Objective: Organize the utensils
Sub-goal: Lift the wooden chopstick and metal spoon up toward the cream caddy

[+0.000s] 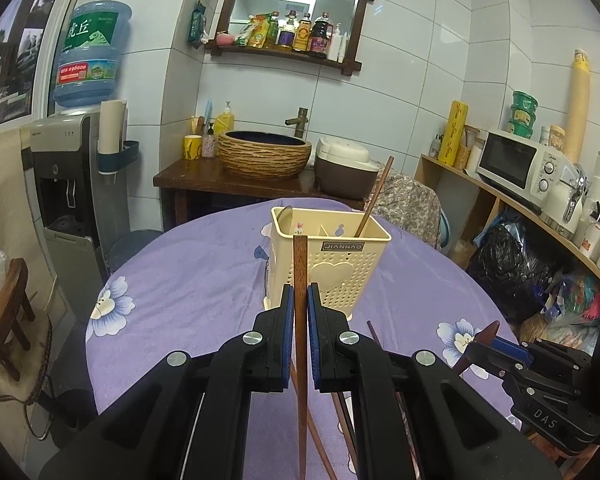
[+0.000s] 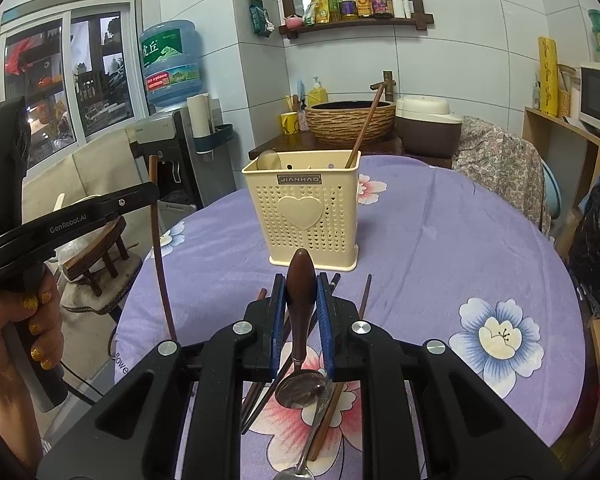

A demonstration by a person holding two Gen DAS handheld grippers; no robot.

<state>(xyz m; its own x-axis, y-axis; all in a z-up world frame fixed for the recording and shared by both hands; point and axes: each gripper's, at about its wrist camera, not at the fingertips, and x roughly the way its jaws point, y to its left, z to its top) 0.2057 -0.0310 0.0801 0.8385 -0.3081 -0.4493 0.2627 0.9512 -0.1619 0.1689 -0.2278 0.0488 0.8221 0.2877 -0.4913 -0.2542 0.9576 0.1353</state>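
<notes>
The left tongs [image 1: 300,300] clamp a wooden chopstick [image 1: 300,264]; the right tongs [image 2: 301,300] clamp a wooden-handled spoon [image 2: 300,292]. Both point at the cream utensil holder [image 2: 302,208] standing farther off on the surface [image 2: 440,240]. Best lift each piece upright over an open compartment before releasing. Loose utensils [image 2: 324,400] lie near; the surface's right side is open.

Left gripper [image 1: 299,300], right gripper [image 2: 301,292]: black frames, blue pads, silver screws; "GenRobot.AI" lettering; hand [image 2: 8,320] wears gold glitter nail polish.
</notes>
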